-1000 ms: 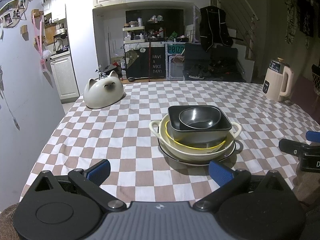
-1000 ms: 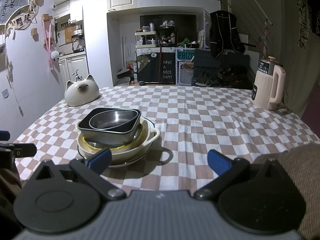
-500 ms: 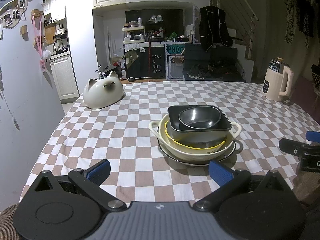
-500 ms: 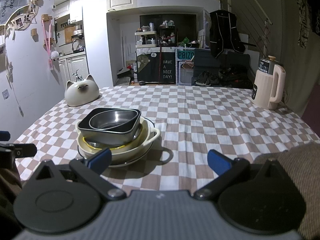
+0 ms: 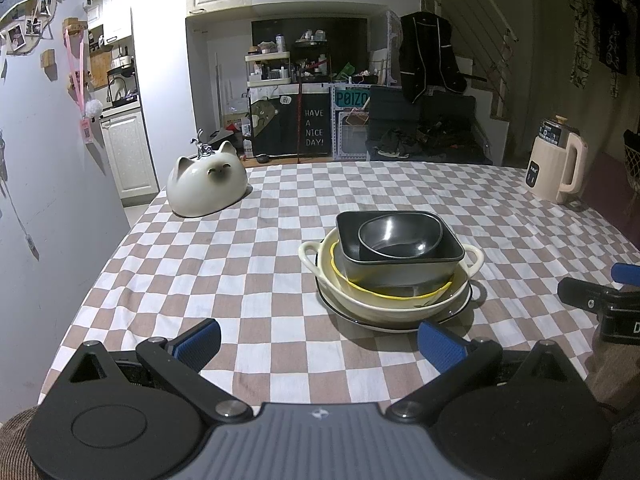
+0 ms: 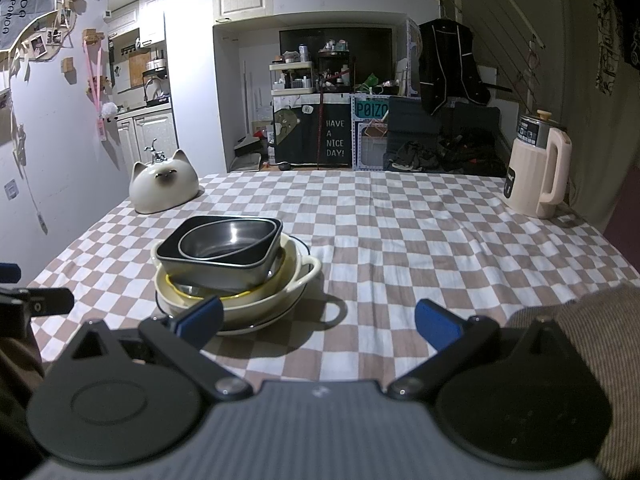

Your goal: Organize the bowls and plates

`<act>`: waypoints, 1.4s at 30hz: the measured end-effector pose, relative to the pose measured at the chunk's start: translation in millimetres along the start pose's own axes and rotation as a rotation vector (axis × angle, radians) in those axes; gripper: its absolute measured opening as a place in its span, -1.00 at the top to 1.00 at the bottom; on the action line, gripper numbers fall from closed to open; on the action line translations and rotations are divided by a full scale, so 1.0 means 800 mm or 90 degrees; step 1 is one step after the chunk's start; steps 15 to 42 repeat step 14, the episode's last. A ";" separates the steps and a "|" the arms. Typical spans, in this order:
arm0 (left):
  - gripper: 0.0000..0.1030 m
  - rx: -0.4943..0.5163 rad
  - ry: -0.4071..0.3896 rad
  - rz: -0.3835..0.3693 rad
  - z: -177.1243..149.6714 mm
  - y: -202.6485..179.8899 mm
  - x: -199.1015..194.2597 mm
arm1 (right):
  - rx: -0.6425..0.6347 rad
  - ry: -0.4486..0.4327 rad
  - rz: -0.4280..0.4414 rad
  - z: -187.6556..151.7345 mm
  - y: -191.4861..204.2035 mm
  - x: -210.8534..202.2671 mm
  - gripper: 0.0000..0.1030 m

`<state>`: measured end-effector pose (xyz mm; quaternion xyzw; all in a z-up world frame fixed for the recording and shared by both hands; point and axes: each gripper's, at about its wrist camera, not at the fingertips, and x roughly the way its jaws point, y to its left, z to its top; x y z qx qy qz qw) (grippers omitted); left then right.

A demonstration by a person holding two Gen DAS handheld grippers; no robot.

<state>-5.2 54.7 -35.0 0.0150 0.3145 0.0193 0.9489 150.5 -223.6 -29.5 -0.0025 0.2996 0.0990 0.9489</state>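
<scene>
One stack of dishes stands on the checkered table: a small dark round bowl (image 5: 394,235) inside a dark square bowl (image 5: 400,268), over a yellow-rimmed dish (image 5: 400,292), in a cream two-handled bowl (image 5: 384,304), on a dark-rimmed plate (image 5: 460,312). In the right wrist view the same stack (image 6: 228,264) sits front left. My left gripper (image 5: 320,344) is open near the table's front edge, left of and just before the stack, holding nothing. My right gripper (image 6: 318,320) is open too, to the right of the stack, empty. Each gripper shows at the other view's edge.
A white cat-shaped ceramic piece (image 5: 206,188) sits at the far left of the table. A cream electric kettle (image 5: 558,168) stands at the far right. A knitted brown sleeve (image 6: 592,320) lies at the near right. The tablecloth (image 5: 240,264) hangs over the left edge.
</scene>
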 end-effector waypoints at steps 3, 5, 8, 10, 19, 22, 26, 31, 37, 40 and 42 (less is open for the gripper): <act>-1.00 -0.001 0.001 0.001 0.000 0.000 0.000 | 0.000 0.000 0.000 0.000 0.001 0.000 -0.99; -1.00 -0.001 0.002 0.002 0.001 -0.001 0.001 | 0.000 0.000 0.000 0.000 0.001 0.000 -0.99; -1.00 -0.001 0.003 0.004 0.001 -0.001 0.001 | 0.000 0.000 0.000 0.000 0.001 0.000 -0.99; -1.00 -0.001 0.004 0.005 0.001 -0.001 0.002 | 0.000 0.000 0.000 0.000 0.001 0.000 -0.99; -1.00 -0.001 0.005 0.006 0.001 0.000 0.002 | 0.000 0.000 0.000 0.000 0.001 0.000 -0.99; -1.00 -0.001 0.005 0.006 0.001 0.000 0.002 | 0.000 0.000 0.000 0.000 0.001 0.000 -0.99; -1.00 -0.001 0.005 0.006 0.001 0.000 0.002 | 0.000 0.000 0.000 0.000 0.001 0.000 -0.99; -1.00 -0.001 0.005 0.006 0.001 0.000 0.002 | 0.000 0.000 0.000 0.000 0.001 0.000 -0.99; -1.00 -0.001 0.005 0.006 0.001 0.000 0.002 | 0.000 0.000 0.000 0.000 0.001 0.000 -0.99; -1.00 -0.001 0.005 0.006 0.001 0.000 0.002 | 0.000 0.000 0.000 0.000 0.001 0.000 -0.99; -1.00 -0.001 0.005 0.006 0.001 0.000 0.002 | 0.000 0.000 0.000 0.000 0.001 0.000 -0.99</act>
